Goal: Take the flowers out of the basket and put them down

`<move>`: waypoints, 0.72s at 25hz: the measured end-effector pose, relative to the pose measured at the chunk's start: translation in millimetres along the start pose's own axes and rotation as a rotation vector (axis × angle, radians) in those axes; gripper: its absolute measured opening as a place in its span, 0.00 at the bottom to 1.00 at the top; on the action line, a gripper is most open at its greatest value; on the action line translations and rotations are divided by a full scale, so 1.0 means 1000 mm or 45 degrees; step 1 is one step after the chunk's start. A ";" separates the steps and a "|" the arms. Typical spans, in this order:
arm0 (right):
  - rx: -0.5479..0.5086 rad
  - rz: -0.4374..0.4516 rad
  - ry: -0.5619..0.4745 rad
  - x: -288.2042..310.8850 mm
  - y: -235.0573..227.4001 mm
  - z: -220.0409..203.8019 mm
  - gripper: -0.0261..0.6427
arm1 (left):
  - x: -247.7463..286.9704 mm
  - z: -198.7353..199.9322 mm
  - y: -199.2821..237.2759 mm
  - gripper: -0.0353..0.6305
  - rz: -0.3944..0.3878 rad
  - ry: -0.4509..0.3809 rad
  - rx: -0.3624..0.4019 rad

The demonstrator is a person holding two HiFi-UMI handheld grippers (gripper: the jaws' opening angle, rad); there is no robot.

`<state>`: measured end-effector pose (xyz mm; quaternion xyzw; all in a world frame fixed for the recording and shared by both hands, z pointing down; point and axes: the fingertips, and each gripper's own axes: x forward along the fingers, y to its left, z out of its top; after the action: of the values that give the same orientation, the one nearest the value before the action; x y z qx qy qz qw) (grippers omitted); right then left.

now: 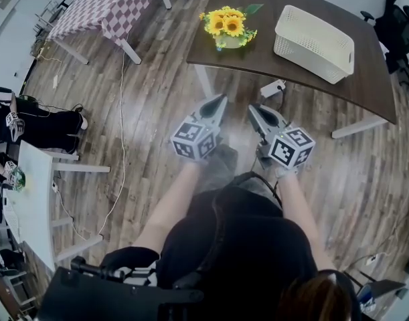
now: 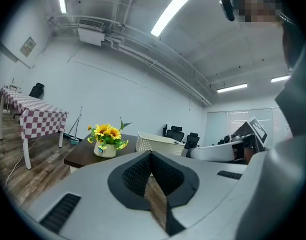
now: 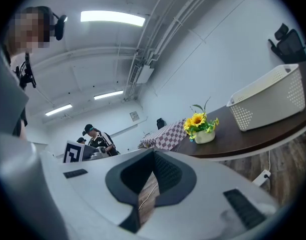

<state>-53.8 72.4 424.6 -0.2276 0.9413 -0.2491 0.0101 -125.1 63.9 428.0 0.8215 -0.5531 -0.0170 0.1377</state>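
Note:
A small white pot of yellow sunflowers (image 1: pixel 229 27) stands on the dark brown table (image 1: pixel 311 72), left of an off-white perforated basket (image 1: pixel 314 43). The flowers are outside the basket. Both grippers hang over the floor in front of the table, well short of it. My left gripper (image 1: pixel 221 99) is shut and holds nothing. My right gripper (image 1: pixel 253 108) is shut and holds nothing as well. The left gripper view has the flowers (image 2: pixel 108 140) and basket (image 2: pixel 158 144) beyond its closed jaws. The right gripper view has the flowers (image 3: pixel 201 126) and the basket (image 3: pixel 270 97) further right.
A checked-cloth table (image 1: pixel 110 9) stands at the back left. A white desk (image 1: pixel 33 199) and a cable (image 1: pixel 122 172) on the wooden floor lie to the left. Office chairs (image 1: pixel 398 25) sit behind the brown table. Two people (image 3: pixel 97 139) stand in the distance.

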 end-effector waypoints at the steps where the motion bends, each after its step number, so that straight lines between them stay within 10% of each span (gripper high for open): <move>1: 0.003 0.006 0.002 0.001 0.000 0.000 0.04 | 0.001 0.000 0.001 0.05 0.001 0.004 0.002; 18: 0.053 0.074 -0.012 0.008 -0.012 0.005 0.04 | 0.024 0.003 -0.002 0.05 -0.027 0.058 0.054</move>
<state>-55.2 57.5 427.1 -0.2009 0.9421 -0.2672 0.0267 -114.4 41.9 427.7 0.8303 -0.5412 0.0121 0.1326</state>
